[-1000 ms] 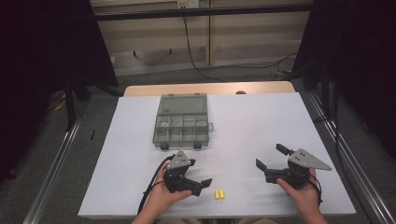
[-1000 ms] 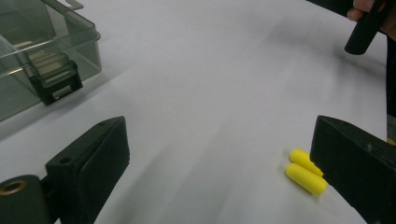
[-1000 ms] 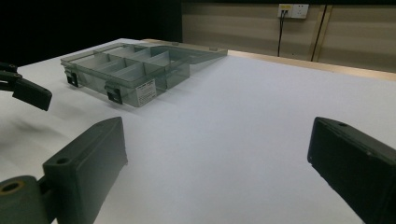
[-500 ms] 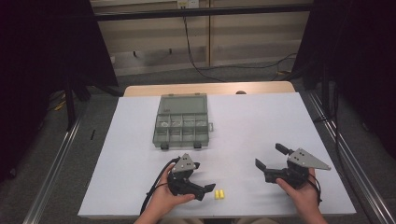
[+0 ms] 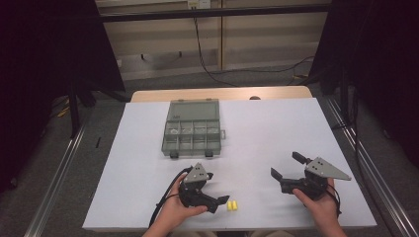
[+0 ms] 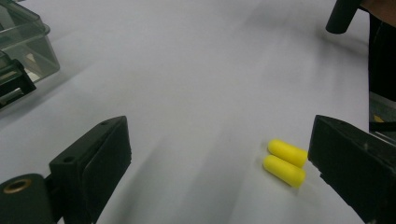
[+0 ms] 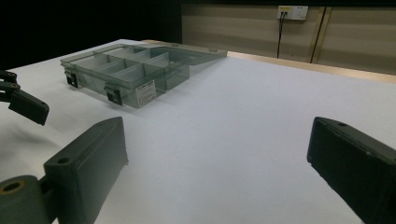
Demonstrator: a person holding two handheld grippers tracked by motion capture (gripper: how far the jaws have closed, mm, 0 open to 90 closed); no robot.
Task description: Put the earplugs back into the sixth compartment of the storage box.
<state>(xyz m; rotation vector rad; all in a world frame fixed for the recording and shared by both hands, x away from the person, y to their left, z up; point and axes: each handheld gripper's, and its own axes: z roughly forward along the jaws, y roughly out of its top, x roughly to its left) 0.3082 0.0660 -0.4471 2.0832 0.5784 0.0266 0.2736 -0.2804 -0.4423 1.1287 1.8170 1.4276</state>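
Two yellow earplugs are seen lying side by side, touching each other, on the white desk near its front edge. The left claw is held low over the desk just beside them, its jaws spread wide apart and clamped on nothing; in the left gripper view the earplugs lie between the jaws, close against the inner face of the jaw at the right of that view, whether touching it cannot be told. The right claw is held well apart from the earplugs, toward the right side of the desk, with its jaws likewise open and empty. A grey compartment box with its clear lid folded back is set farther up the desk, beyond the left claw.
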